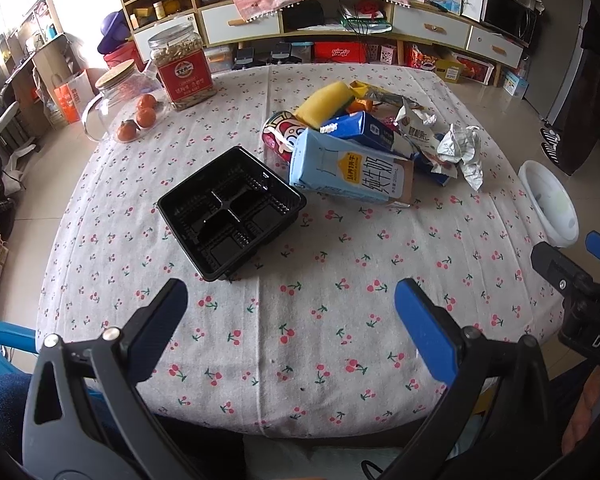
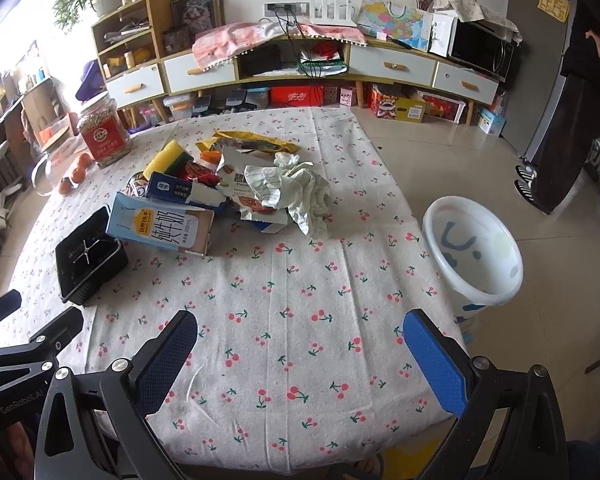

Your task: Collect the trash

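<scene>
Right wrist view: crumpled paper [image 2: 300, 196] tops the wrappers behind the pale-blue milk carton [image 2: 160, 224]; both grippers' fingers [image 2: 436, 364] spread, holding nothing.

The can [image 1: 278, 130] is mostly hidden behind the milk carton [image 1: 350, 172]; the bin [image 1: 550, 204] is partly cut off by the right claw [image 1: 580, 276].

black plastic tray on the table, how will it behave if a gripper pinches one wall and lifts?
The black tray looks like thin moulded plastic with empty compartments, so probably very light. A pinched wall would likely flex and the tray droop from the grip. The glossy surface may be slippery. It sits flat on the tablecloth, so a push should slide it, not tip it.
</scene>
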